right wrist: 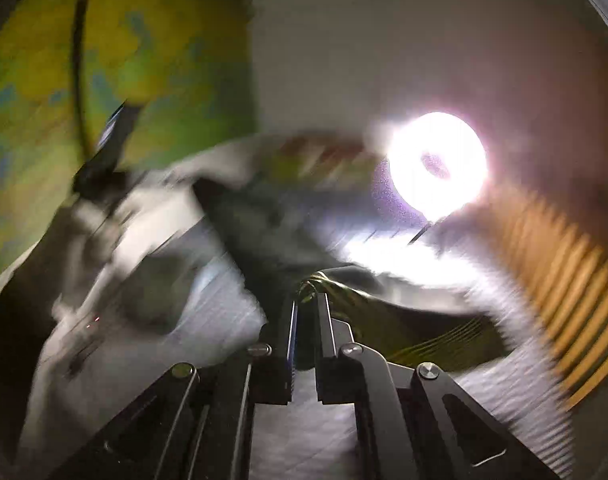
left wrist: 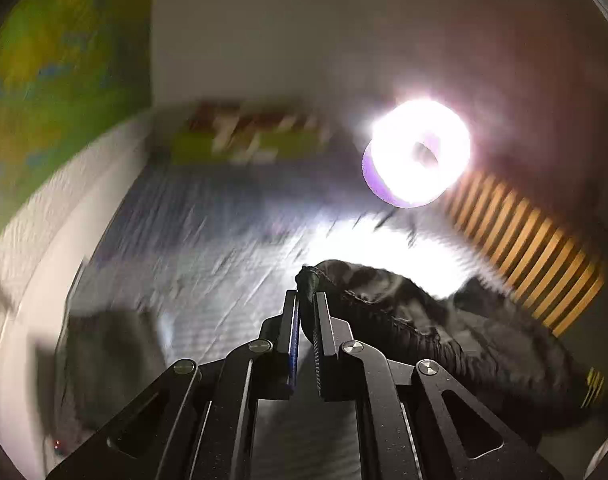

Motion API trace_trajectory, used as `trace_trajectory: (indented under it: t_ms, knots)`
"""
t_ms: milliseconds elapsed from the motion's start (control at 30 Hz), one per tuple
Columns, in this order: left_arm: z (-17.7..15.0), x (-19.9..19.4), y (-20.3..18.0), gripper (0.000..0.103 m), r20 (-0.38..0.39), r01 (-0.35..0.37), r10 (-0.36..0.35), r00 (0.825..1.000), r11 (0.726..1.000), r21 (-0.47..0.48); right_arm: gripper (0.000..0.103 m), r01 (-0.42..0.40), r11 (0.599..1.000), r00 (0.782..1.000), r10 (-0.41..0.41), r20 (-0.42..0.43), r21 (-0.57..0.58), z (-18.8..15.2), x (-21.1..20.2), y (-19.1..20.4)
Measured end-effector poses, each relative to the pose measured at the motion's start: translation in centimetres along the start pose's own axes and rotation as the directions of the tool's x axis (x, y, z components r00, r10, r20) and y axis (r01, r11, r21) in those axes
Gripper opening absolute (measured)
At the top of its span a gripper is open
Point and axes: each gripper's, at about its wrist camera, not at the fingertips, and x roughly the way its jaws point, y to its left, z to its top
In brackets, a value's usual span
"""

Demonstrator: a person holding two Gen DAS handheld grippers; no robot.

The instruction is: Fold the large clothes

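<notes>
Both claws pinch one dark, soft fabric garment above the pale quilted bed: the left claw nips a stitched hem at 12 o'clock, the right claw a bunched fold. Judged mid-lift; next, spread it flat. One glaring ring lamp at 2 o'clock

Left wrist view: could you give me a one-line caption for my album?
Left gripper pinches the stitched edge of a dark fabric garment above a pale bedsheet, near a glaring ring lamp.
</notes>
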Motion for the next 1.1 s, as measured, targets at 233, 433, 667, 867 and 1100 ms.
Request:
trace_trajectory:
  t_ms: [233,433,667,867,1100]
  knots:
    - [-17.3,7.7,13.3,0.006,-0.319,-0.186,0.156,0.935,0.980,-0.066,0.006,-0.251,0.967,0.889,0.248,-0.386,0.045,-16.7,14.0,14.7]
    - [-25.9,10.5,20.7,0.006,-0.439,-0.317,0.239,0.866,0.941,-0.115,0.007,-0.340,0.940,0.810,0.272,-0.519,-0.038,-22.5,19.4,23.1]
    - [-29.8,9.4,21.4,0.026,-0.467,-0.306,0.201,0.861,0.939,-0.160,0.014,-0.453,0.891,0.681,0.340,-0.649,-0.008,-25.4,18.7,22.8]
    - [-31.0,3.9,18.0,0.037,-0.395,-0.285,0.202,0.896,0.944,-0.166,0.025,-0.458,0.889,0.709,0.371,-0.599,0.008,-24.1,15.1,16.9]
    - [-36.0,-0.1,8.7,0.044,-0.374,-0.134,0.077,0.924,0.983,-0.129,0.033,-0.064,0.998,0.891,0.068,-0.449,0.024,-18.6,15.1,-0.4]
